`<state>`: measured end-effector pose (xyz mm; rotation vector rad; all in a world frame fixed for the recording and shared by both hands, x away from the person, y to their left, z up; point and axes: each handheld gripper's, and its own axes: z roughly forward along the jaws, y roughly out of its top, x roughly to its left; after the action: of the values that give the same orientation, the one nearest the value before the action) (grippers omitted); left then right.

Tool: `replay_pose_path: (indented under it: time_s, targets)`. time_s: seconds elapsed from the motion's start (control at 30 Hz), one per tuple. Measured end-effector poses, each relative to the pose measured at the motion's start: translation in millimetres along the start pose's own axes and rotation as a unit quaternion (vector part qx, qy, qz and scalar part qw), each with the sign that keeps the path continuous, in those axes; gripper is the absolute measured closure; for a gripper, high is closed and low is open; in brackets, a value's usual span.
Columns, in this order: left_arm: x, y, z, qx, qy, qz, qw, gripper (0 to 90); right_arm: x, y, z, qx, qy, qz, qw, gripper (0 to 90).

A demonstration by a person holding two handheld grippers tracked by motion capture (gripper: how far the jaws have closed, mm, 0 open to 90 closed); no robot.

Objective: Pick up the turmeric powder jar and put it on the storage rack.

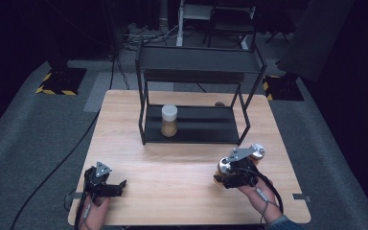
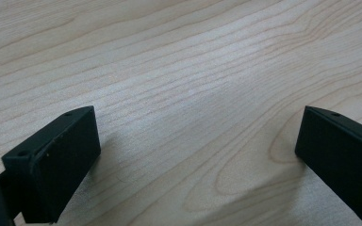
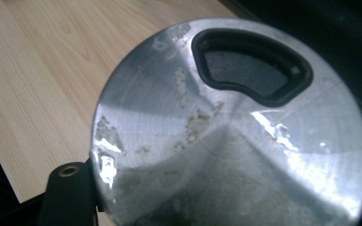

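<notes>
The right tongs [image 1: 226, 173] at lower right grasp the metal-lid jar [image 3: 231, 127], the left tongs [image 2: 195, 160] rest released; next, I judge, carrying it to the shelf [image 1: 196, 125]

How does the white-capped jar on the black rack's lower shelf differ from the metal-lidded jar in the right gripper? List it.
The white-capped jar stands free on the black rack's lower shelf; the metal-lidded jar is clamped in the right gripper near the wooden table's front edge. The first has a plain white cap; the second has a scuffed silver lid with a dark curved opening. Both seem to hold brownish contents.
</notes>
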<state>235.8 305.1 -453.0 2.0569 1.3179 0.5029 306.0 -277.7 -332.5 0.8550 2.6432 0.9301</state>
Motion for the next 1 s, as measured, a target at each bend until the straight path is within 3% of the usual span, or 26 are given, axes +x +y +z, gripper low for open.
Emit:
replay_pose_path:
  time_s: [0.57,1.0]
  targets:
    - [0.1,0.1,0.0,0.0,0.0,0.0,1.0,0.3,-27.2,61.9,-16.7,0.0,-0.016,0.009,0.9998,30.6]
    - [0.2,0.0,0.0,0.0,0.0,0.0,1.0,0.3,-45.8,105.2,-6.2,-0.002,-0.035,0.013,0.9993,30.6]
